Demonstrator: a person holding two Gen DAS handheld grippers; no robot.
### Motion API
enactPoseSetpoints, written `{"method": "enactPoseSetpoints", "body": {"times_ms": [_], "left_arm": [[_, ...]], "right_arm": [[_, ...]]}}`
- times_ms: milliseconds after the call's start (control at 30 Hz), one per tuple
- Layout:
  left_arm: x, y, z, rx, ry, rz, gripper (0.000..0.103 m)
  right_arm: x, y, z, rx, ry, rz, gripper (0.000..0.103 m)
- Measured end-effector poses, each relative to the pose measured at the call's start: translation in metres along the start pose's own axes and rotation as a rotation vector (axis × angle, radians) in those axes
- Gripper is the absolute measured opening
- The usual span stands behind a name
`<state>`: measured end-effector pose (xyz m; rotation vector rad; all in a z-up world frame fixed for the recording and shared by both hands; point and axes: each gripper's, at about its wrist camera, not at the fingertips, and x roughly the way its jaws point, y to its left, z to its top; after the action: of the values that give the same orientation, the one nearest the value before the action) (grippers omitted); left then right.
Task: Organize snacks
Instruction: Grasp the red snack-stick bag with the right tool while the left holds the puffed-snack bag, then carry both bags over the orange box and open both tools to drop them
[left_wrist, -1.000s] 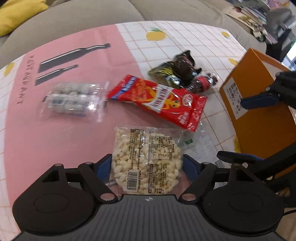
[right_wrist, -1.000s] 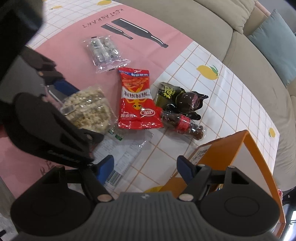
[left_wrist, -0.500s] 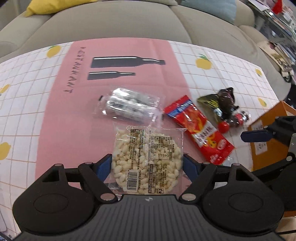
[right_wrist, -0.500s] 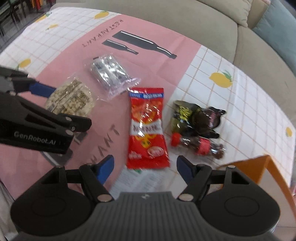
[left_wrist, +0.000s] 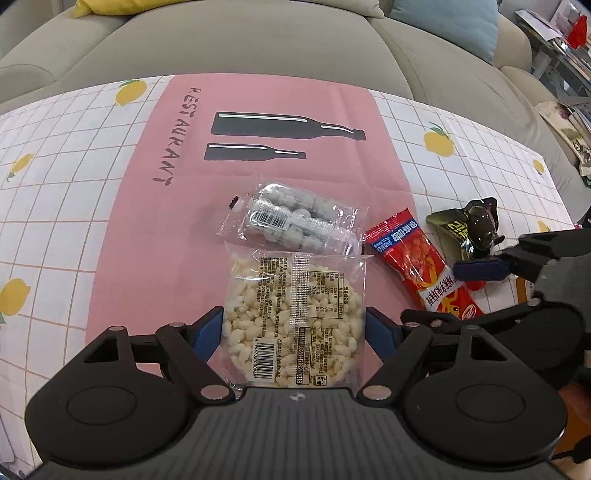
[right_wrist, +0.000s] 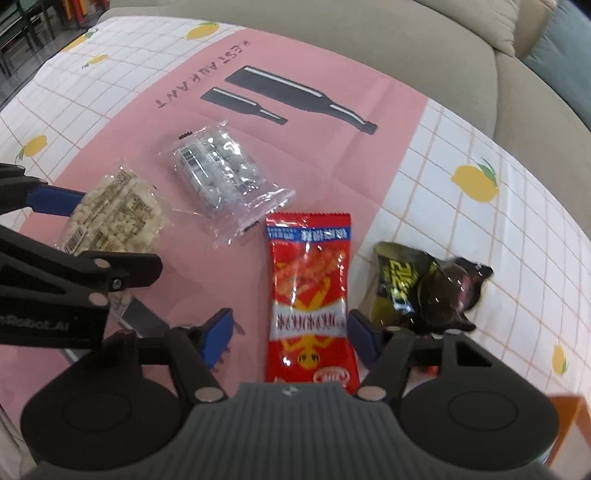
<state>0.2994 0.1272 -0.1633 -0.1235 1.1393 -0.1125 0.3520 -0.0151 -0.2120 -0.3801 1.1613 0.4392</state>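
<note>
Near end of the red snack packet (right_wrist: 312, 295) behind the gripper body, dark wrappers (right_wrist: 428, 288) perhaps blurred.

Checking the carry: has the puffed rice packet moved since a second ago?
Yes: puffed rice packet shifted left, from near the red packet to near the clear packet.

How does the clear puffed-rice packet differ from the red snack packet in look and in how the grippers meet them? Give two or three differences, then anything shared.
1. The puffed-rice packet is see-through, showing pale grains; the red snack packet is opaque with printed graphics.
2. The puffed-rice packet is squarish; the red snack packet is long and narrow.
3. The left gripper grips the puffed-rice packet; the right gripper only straddles the red snack packet, open.

Both are sealed.
</note>
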Motion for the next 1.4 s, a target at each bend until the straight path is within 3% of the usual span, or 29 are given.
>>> {"method": "enactPoseSetpoints", "body": {"times_ms": [100,300,367,400,500,800,1133,1400], "left_arm": [[0.001,-0.001,0.0,0.003,0.001,-0.005,0.092],[0.005,-0.003,0.0,-0.001,0.01,-0.022,0.092],[0.005,-0.004,0.0,-0.001,0.007,-0.02,0.092],[0.005,-0.004,0.0,-0.002,0.007,-0.017,0.092],[0.005,-0.003,0.0,-0.006,0.009,-0.011,0.092],[-0.01,-0.004,-0.002,-0.023,-0.012,-0.008,0.092],[-0.054,-0.024,-0.009,-0.036,-0.063,-0.045,0.092],[-0.102,-0.067,-0.025,0.014,-0.1,-0.116,0.092]], "right_arm": [[0.011,-0.003,0.005,-0.008,0.009,-0.013,0.063],[0.022,-0.02,0.008,0.079,0.028,0.043,0.062],[0.022,-0.019,0.008,0.075,0.021,0.04,0.055],[0.021,-0.018,0.008,0.073,0.018,0.041,0.047],[0.019,-0.016,0.007,0.067,0.013,0.04,0.04],[0.008,-0.011,0.004,0.091,0.0,0.021,0.027],[-0.054,-0.02,-0.021,0.176,-0.097,0.032,0.025],[-0.126,-0.036,-0.067,0.277,-0.202,0.053,0.025]]}}
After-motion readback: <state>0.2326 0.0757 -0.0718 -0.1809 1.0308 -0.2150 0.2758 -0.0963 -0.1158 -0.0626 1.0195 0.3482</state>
